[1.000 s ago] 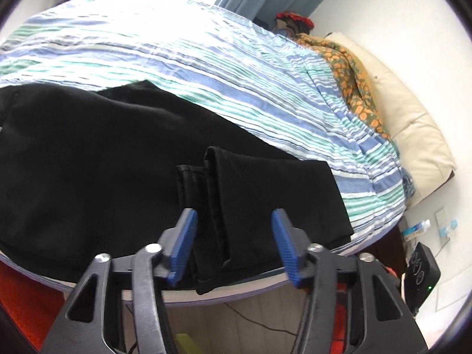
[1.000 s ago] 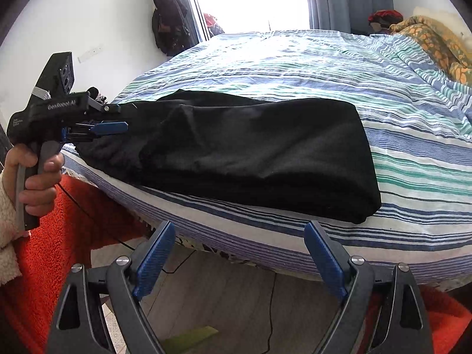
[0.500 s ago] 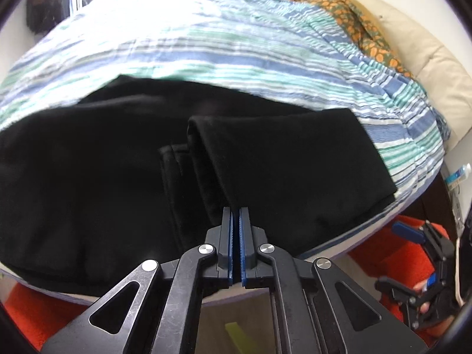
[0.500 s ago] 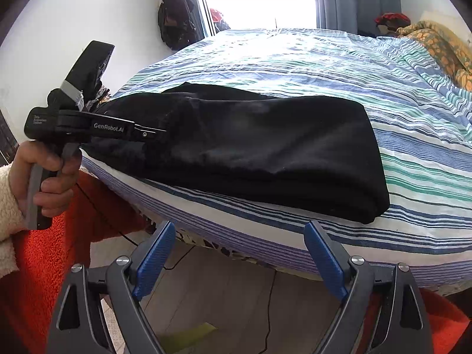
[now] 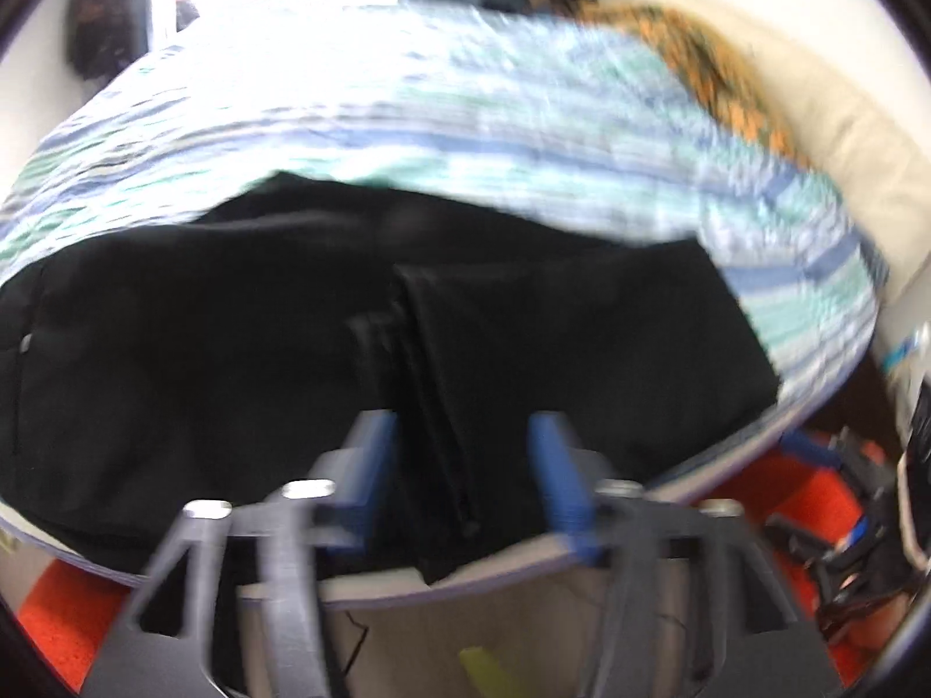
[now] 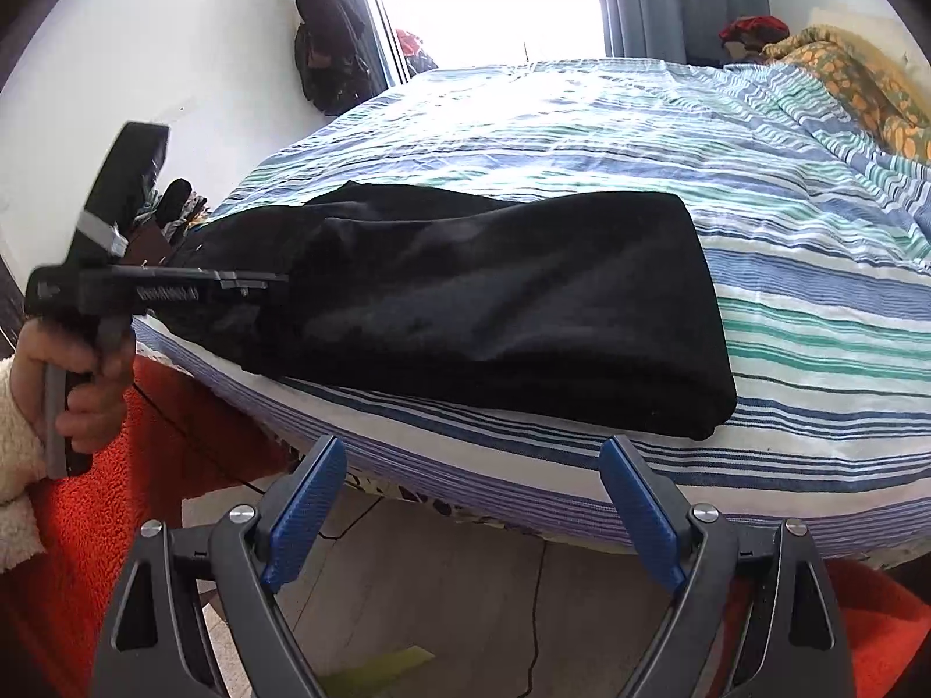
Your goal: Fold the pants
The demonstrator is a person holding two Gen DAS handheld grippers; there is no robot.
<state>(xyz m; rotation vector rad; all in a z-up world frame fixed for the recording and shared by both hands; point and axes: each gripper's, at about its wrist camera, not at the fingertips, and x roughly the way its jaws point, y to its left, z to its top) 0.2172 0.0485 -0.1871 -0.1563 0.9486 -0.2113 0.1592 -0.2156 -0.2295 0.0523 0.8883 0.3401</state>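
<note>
Black pants lie folded on the striped bed near its front edge; in the blurred left wrist view they fill the middle. My left gripper is open, its blue fingers on either side of the folded hem edge at the bed's edge, gripping nothing. The left gripper also shows in the right wrist view, at the pants' left end. My right gripper is open and empty, below the bed's front edge, apart from the pants.
The striped blue-green bedspread covers the bed. An orange patterned blanket and a cream pillow lie at the far right. An orange rug and wooden floor lie below the bed edge.
My left gripper opened from shut half a second ago and pushed forward toward the pants' hem. The right gripper has hardly moved.
</note>
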